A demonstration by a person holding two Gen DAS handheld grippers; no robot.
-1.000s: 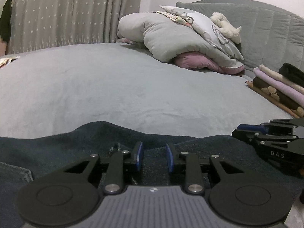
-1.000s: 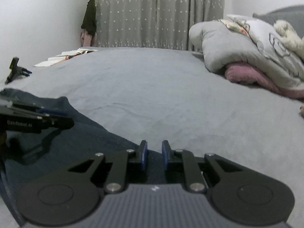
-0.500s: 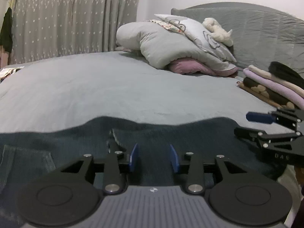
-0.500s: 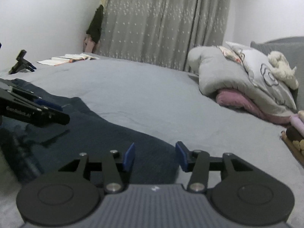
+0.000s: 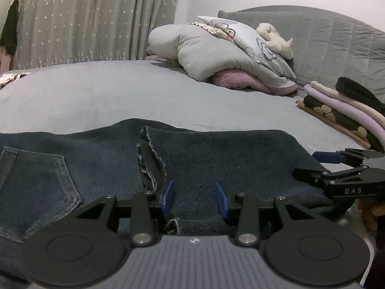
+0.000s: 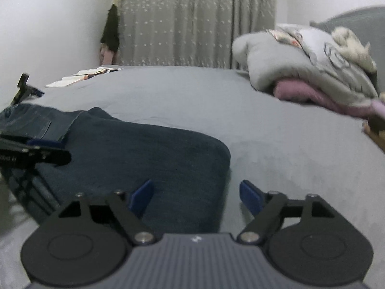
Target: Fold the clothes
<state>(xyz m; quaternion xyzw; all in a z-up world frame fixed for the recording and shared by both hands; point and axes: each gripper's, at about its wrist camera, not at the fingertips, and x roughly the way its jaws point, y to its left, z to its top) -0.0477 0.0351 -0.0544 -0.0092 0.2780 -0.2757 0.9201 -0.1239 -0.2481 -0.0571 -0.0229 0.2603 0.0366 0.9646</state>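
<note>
The folded dark blue denim jeans [image 5: 216, 159] lie crosswise on the grey bed [image 5: 120, 96], beneath both opening, empty hand-held grippers: left hand-held gripper [image 5: 195, 198] mid-fold, right hand-held gripper [image 6: 196, 196] at the right end.

Only two bits of lettering can be read. At the right edge of the left wrist view, the black finger arm of the right hand-held gripper [image 5: 336, 166] carries the pale capitals "DAS" on its side. At the far left edge of the right wrist view, the black finger arm of the left hand-held gripper [image 6: 48, 151] bears a pale printed line cut off by the frame edge and blurred; only its ending, "AI", can be made out. A small pale logo mark sits on each grey ribbed body at the bottom centre, too small to read.
</note>
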